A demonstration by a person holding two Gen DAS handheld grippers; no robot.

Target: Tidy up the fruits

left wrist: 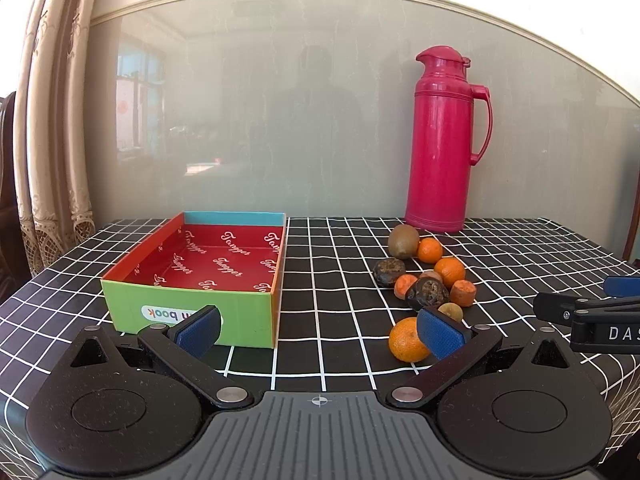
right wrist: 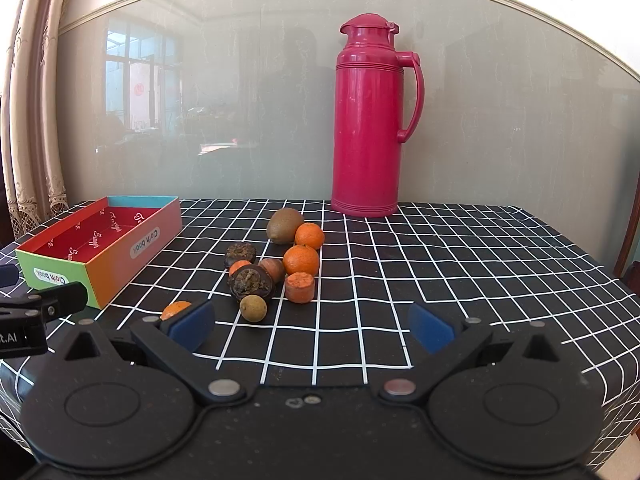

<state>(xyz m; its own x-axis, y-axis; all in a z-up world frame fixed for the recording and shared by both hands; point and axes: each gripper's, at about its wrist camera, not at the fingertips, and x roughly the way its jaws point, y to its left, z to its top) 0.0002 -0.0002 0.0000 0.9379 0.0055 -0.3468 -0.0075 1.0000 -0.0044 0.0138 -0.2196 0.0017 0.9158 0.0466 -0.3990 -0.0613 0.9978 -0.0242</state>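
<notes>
Left wrist view: the box (left wrist: 192, 280) sits at the far left of the counter (left wrist: 332, 264), open side up, its long axis running from the near edge toward the back wall. Its green short end faces the left gripper (left wrist: 320, 330), whose jaws are spread wide with nothing between them. Right of the box lies a bare strip of checked cloth, then the fruit pile (left wrist: 428, 276). One orange (left wrist: 406, 340) lies apart from the pile, nearest the camera, beside the right jaw. The kiwi (left wrist: 403, 241) is farthest back, tilted on its long axis. Behind it the red flask (left wrist: 444, 140) stands upright against the wall. Right of the box and pile, the right gripper (right wrist: 310, 330) has its jaws spread, over open cloth.
</notes>
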